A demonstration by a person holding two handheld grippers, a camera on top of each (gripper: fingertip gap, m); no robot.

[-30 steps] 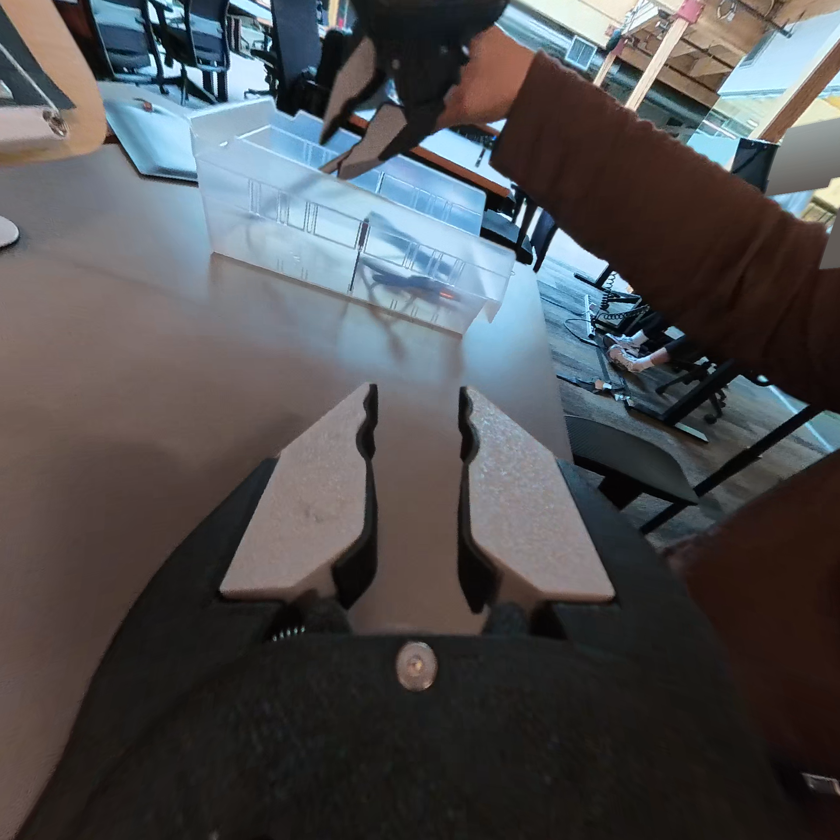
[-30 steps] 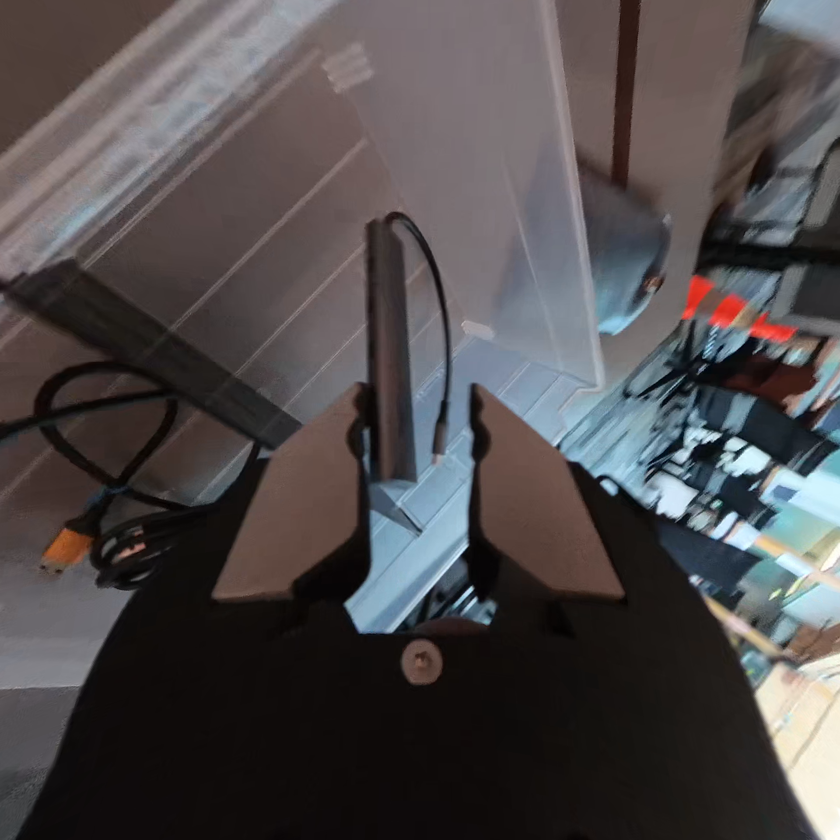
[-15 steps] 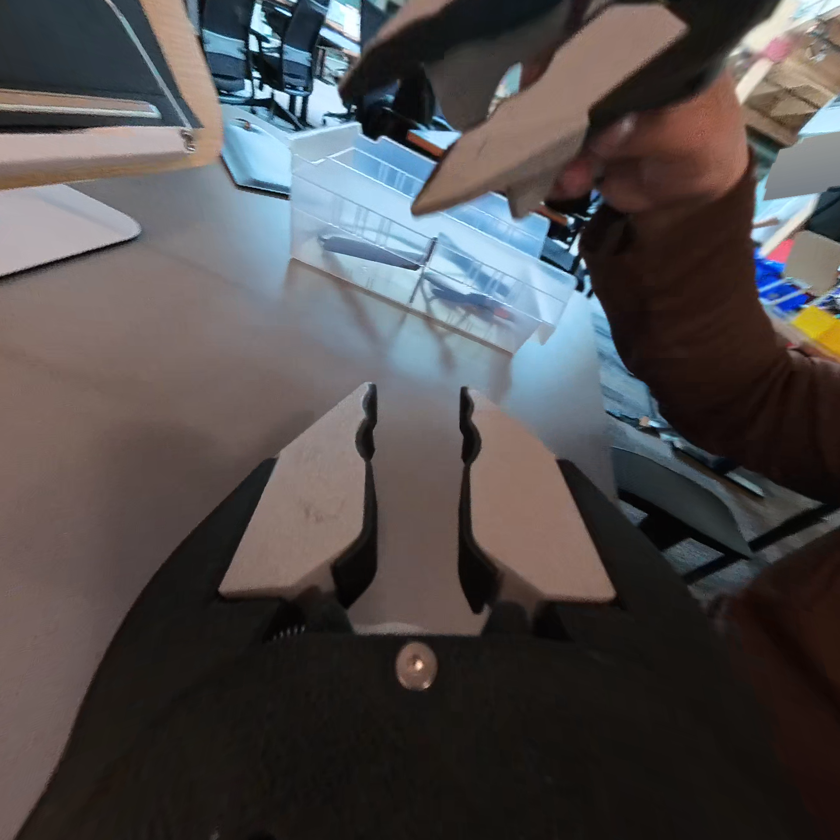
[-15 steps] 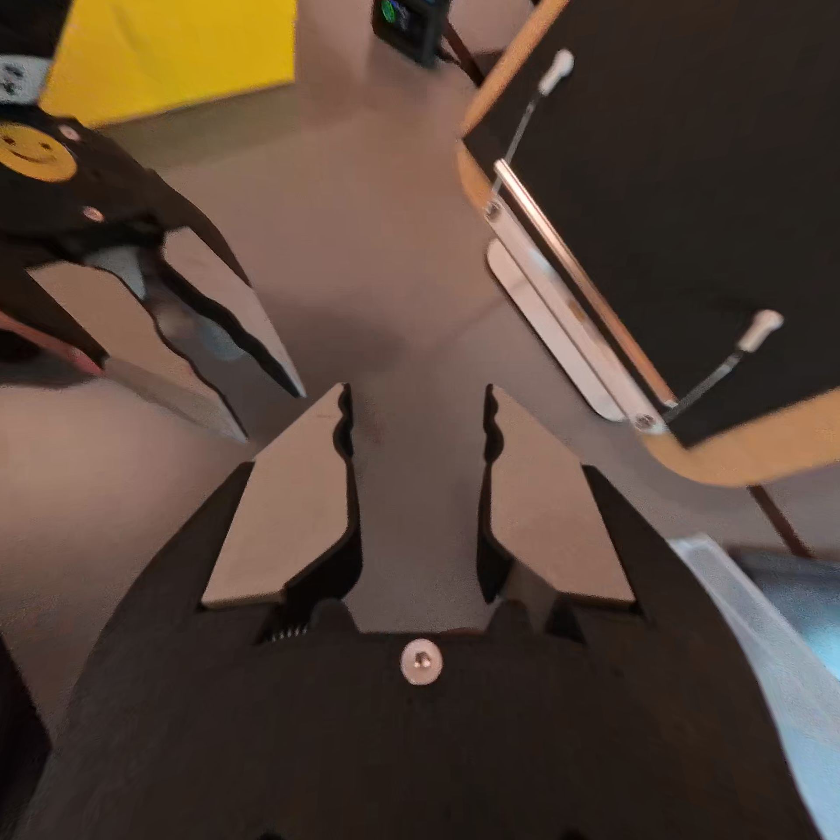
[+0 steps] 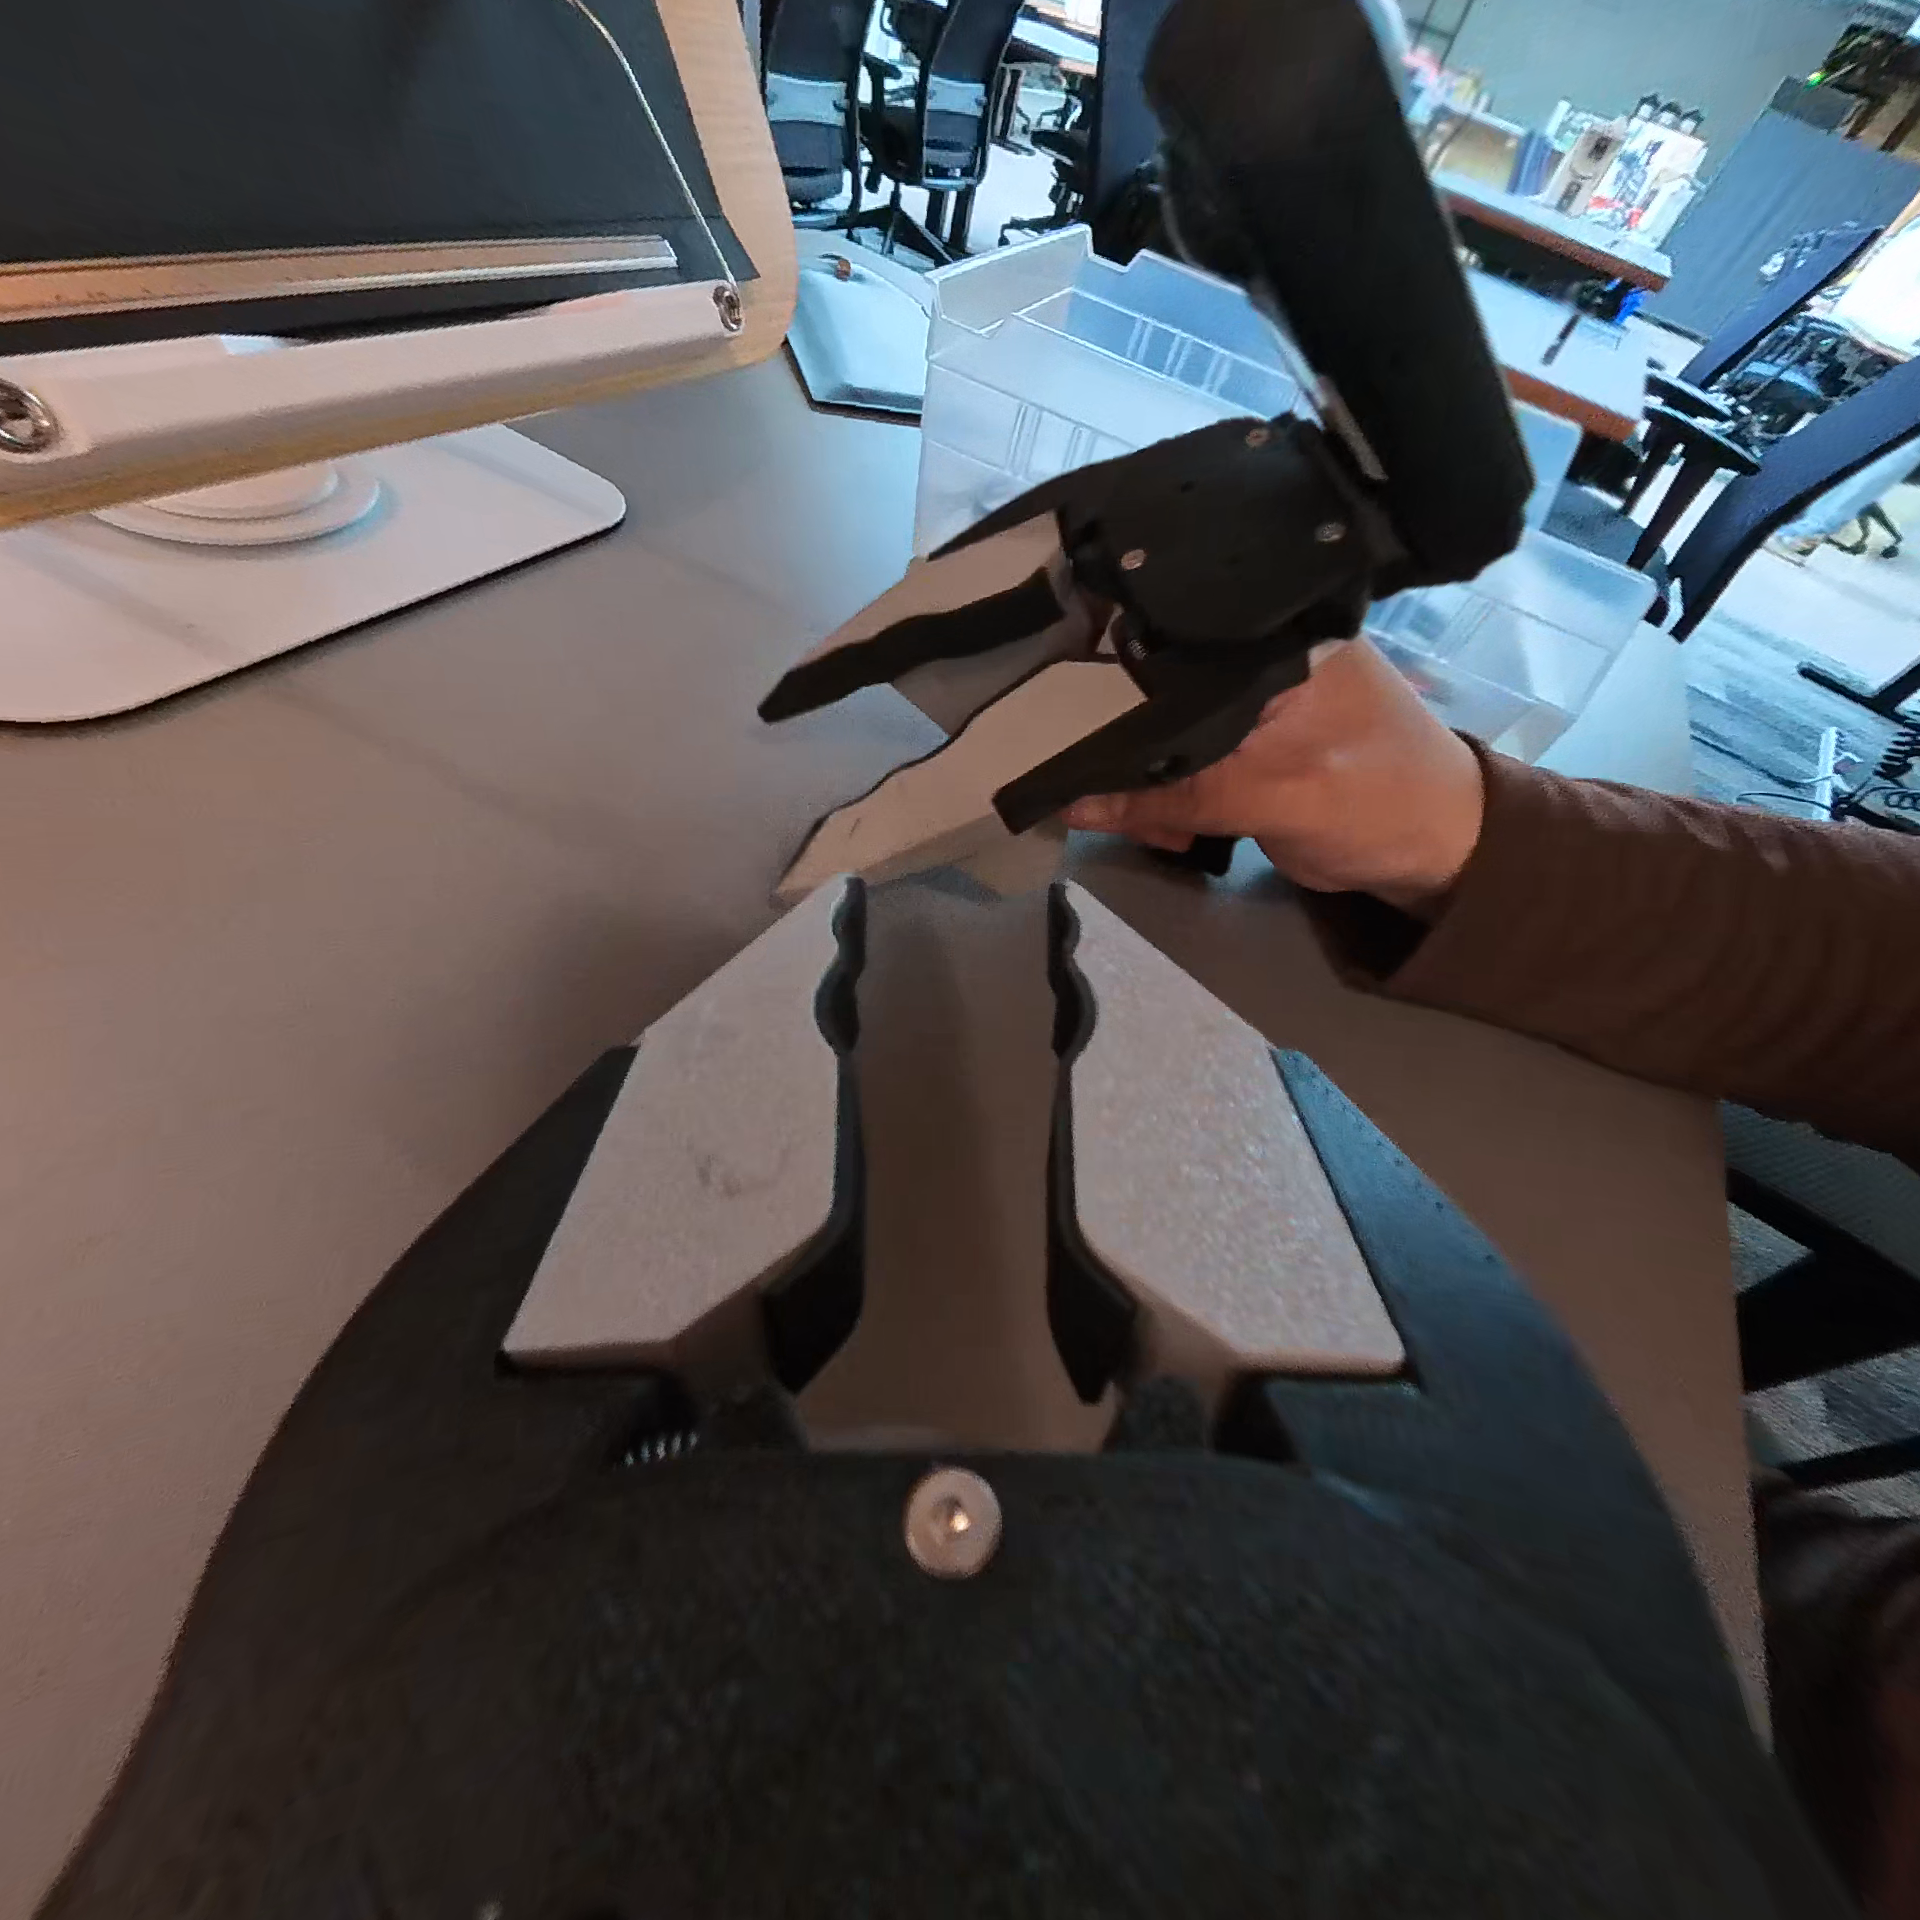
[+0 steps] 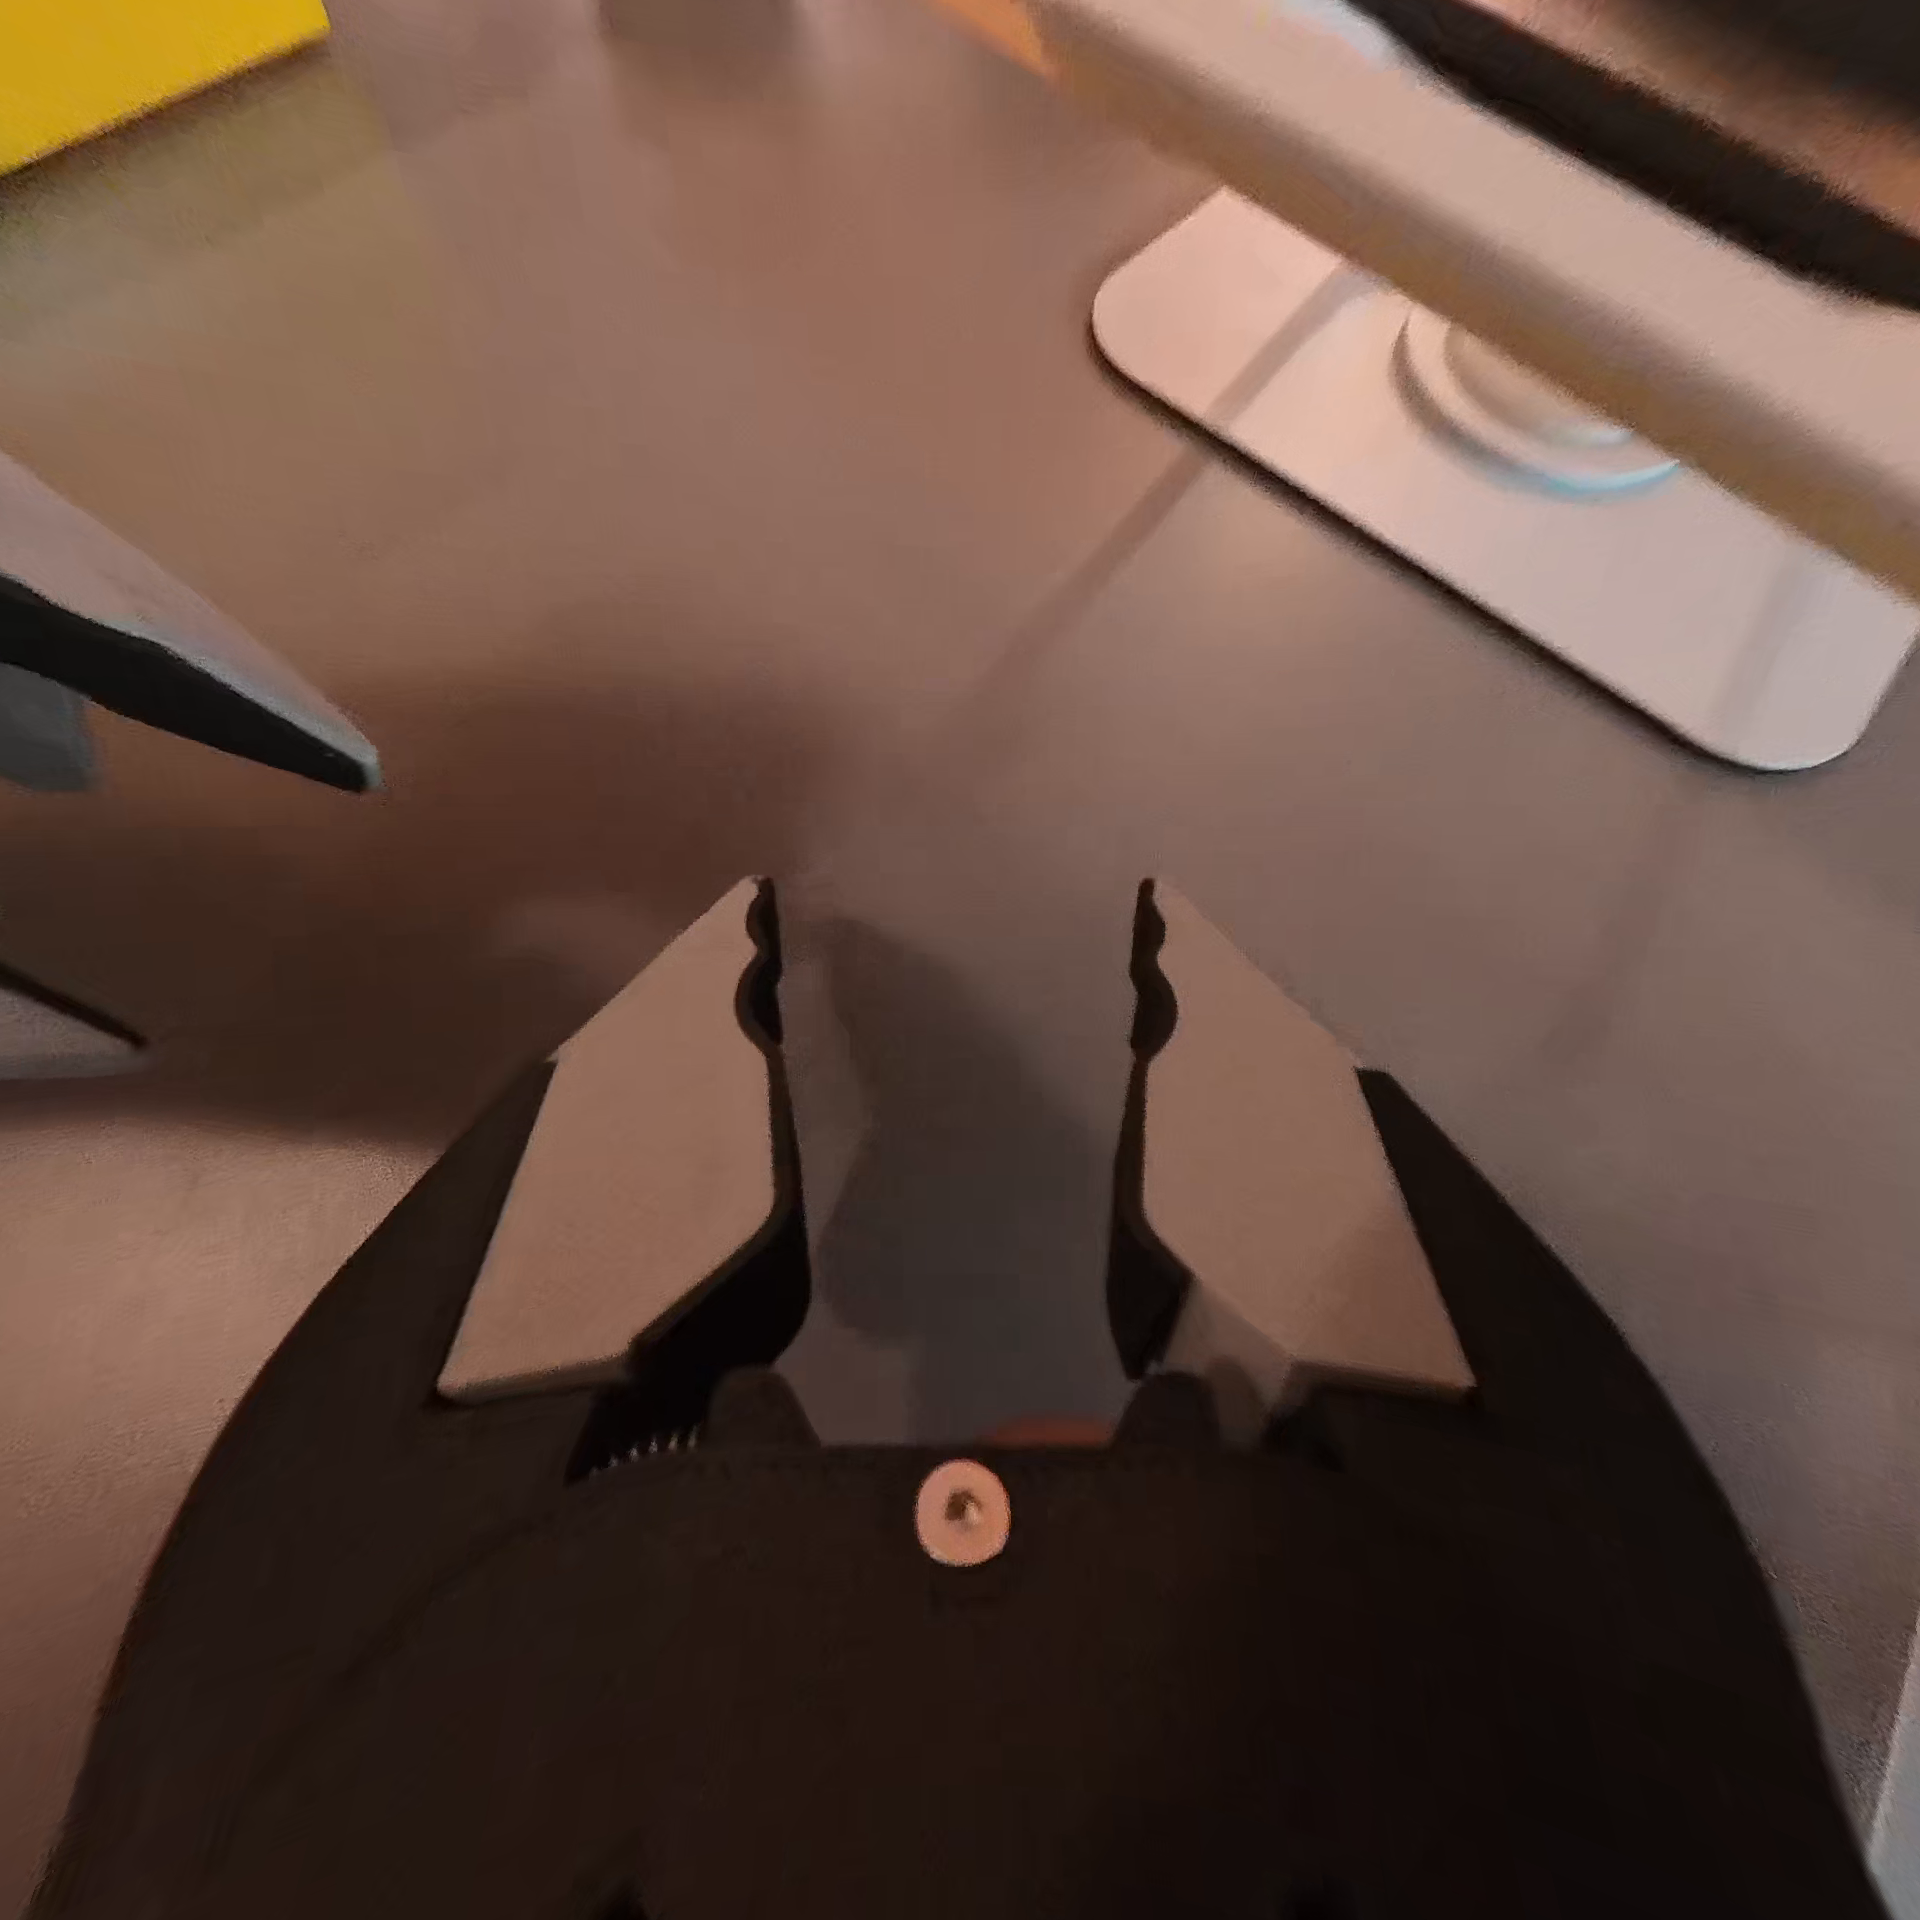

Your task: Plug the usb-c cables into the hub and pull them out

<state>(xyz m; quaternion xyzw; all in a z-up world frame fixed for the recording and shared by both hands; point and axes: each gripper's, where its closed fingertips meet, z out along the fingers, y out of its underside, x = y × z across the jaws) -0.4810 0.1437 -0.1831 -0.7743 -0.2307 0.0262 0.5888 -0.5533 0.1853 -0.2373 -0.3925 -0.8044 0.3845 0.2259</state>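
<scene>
No hub or usb-c cable shows in either view now. My left gripper [image 5: 951, 904] is open and empty, low over the grey table [image 5: 364, 935]. My right gripper [image 5: 790, 805], held by a hand in a brown sleeve, is open and empty, just ahead of the left fingertips and pointing left. In the right wrist view the right gripper [image 6: 954, 896] is open over bare table, with a left fingertip [image 6: 260, 727] at the left edge. The clear plastic bin [image 5: 1039, 343] stands behind the right gripper, which hides most of its inside.
A monitor on a white stand base [image 5: 312, 561] stands at the left; the base also shows in the right wrist view [image 6: 1455, 520]. A yellow object [image 6: 125, 73] lies at the far edge. The table's right edge [image 5: 1704, 1039] drops to chairs and floor.
My right gripper has left the bin, swung round and come down to the table in front of the left gripper, with its jaws wider. The left view has turned toward the monitor.
</scene>
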